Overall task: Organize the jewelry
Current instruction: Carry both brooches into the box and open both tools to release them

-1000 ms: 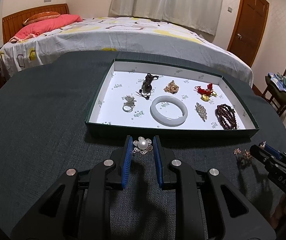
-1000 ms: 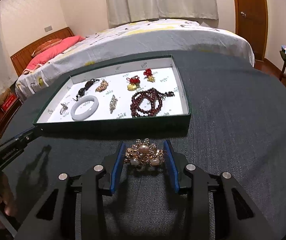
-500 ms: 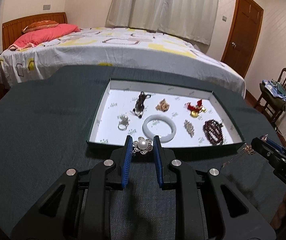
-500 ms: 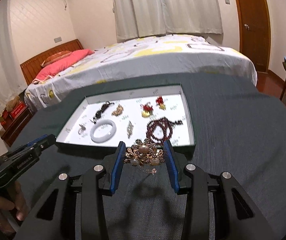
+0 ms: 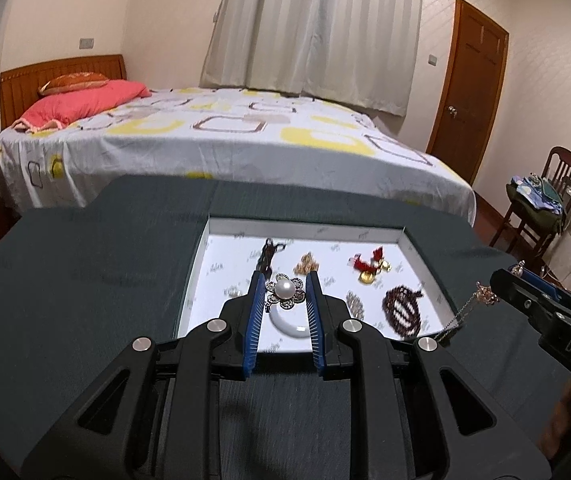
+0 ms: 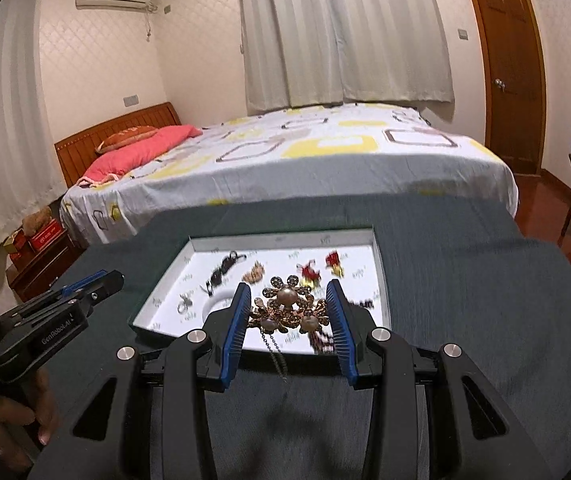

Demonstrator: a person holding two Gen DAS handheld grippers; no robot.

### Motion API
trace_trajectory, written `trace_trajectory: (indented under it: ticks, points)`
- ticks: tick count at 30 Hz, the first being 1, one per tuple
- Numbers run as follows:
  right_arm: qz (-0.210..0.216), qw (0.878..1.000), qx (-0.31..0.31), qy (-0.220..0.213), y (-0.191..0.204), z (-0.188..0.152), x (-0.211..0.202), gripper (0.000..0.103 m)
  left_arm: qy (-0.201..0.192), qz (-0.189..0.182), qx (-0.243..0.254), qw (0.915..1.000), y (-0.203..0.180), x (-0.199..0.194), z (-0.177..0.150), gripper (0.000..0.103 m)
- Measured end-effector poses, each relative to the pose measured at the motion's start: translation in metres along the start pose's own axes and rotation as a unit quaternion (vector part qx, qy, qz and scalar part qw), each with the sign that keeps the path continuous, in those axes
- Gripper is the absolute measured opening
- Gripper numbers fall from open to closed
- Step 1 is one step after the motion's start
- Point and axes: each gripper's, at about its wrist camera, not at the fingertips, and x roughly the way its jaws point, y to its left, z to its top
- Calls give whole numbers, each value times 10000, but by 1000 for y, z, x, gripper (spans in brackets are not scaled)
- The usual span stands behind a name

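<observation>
Left wrist view: pearl flower brooch (image 5: 284, 291) pinched between the blue pads of the left gripper (image 5: 285, 280), jaws narrow, clamped on its petals. Brooch is held up off the dark cloth table (image 5: 65, 300), seen in front of the white-lined tray (image 5: 199, 264). Behind it in the tray: white bangle (image 5: 289, 324), partly hidden by the brooch, dark bead bracelet (image 5: 402, 312), red-and-gold charm (image 5: 369, 266), small gold piece (image 5: 306, 264), dark pendant (image 5: 267, 252).

Right wrist view: gold pearl brooch (image 6: 287, 308) held across the right gripper (image 6: 288, 294), jaws at medium width, pads pressing both sides. A thin chain (image 6: 275, 350) hangs from it. It is also off the table, in front of the tray's near right part. Tray contents blurred here.

Each gripper shows in the other's view: the right one at the right edge of the left view with chain dangling, the left one at the left edge with a hand (image 6: 9, 412) on its grip.

Beyond the table: bed (image 5: 225, 136), curtains (image 6: 345, 32), wooden door (image 5: 473, 80).
</observation>
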Motion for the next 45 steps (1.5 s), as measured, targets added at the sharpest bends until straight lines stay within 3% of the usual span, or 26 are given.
trace_trajectory:
  ticks: [11, 21, 27, 37, 45]
  points:
    - [33, 9990, -192, -407, 5, 41, 13, 39, -329, -101, 176, 9993, -12, 11, 33, 21]
    - [-42, 9987, -263, -432, 3, 60, 47, 39, -424, -108, 237, 9988, -20, 50, 58, 21]
    - [-153, 9995, -213, -159, -7, 53, 82, 39, -227, -58, 250, 9994, -20, 84, 55, 21]
    - [-348, 9979, -129, 523, -26, 26, 145, 39, 456, 49, 238, 9987, -16, 152, 35, 21]
    - [-422, 9940, -33, 1005, -36, 12, 177, 39, 947, 109, 235, 9952, -7, 181, 24, 21]
